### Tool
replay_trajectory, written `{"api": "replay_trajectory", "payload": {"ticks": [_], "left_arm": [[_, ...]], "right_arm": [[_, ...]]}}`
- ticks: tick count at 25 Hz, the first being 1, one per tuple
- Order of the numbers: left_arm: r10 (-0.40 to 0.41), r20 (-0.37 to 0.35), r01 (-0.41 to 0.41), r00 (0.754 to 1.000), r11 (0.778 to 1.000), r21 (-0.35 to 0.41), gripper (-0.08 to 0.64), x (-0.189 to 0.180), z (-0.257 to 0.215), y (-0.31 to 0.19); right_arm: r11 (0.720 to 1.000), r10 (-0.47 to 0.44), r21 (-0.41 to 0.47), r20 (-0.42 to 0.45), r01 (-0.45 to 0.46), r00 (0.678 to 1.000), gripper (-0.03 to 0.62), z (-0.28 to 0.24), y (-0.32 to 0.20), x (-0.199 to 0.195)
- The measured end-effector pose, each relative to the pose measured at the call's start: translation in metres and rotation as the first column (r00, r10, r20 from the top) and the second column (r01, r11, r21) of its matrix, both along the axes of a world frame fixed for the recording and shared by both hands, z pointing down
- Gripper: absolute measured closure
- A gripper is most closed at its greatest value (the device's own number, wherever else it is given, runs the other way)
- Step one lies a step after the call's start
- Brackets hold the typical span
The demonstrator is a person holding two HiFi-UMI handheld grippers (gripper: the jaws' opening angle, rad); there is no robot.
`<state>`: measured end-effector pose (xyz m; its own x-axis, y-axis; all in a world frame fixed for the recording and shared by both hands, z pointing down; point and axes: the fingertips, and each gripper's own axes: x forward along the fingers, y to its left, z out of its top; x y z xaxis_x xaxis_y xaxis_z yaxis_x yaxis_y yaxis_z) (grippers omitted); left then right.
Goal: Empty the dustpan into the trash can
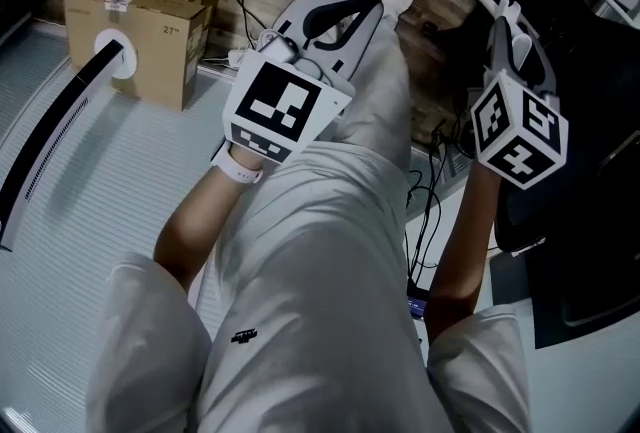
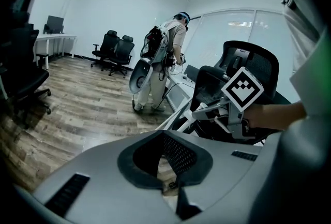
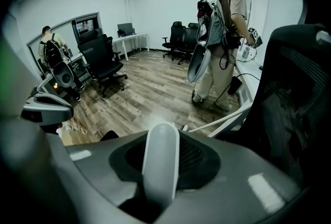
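- We see the left gripper (image 2: pixel 166 174): grey shell, black pads, one pad with a fine mesh texture.
- Left cube (image 1: pixel 275 106): white faces with black square markers.
- Right cube (image 1: pixel 518 133): the same black-on-white pattern.
- Right gripper (image 3: pixel 161 179): grey shell, black inner pads.
- Handle (image 3: pixel 161 145): plain pale grey, no pattern.
- Trousers (image 1: pixel 320 251): whitish light grey, with one tiny black logo.
- Wristband (image 1: pixel 240 166): white.
- Box (image 1: pixel 160 31): brown cardboard.
- Wood floor (image 2: pixel 77 99): brown planks with mixed light and dark grain.
- Ribbed surface (image 1: pixel 90 181): pale grey with fine parallel lines.
- Office chairs (image 3: pixel 101 60): black.
- Walls (image 3: pixel 155 5): white.
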<state>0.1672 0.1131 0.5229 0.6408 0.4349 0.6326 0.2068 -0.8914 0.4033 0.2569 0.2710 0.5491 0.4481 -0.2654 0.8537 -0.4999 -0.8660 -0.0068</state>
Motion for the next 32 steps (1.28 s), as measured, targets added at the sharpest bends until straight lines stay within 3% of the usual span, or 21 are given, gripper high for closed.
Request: {"api": "replay_trajectory", "payload": {"ticks": [17,32], "left_arm": [[-0.032,-0.083,0.034,0.996,0.999,0.017,0.554,-0.025,-0.064,-0.029],[-0.099,-0.127,0.105,0.987,0.994,0.042,0.554,-0.063,-0.105,-0.064]], "right_arm": [[0.996,0.069,0.065,-0.064,-0.065,0.996,0.477,-0.077,-0.024,-0.032],[0.992,0.048,0.126,-0.132,-0.031,0.99,0.477,-0.149,-0.052,-0.052]]}}
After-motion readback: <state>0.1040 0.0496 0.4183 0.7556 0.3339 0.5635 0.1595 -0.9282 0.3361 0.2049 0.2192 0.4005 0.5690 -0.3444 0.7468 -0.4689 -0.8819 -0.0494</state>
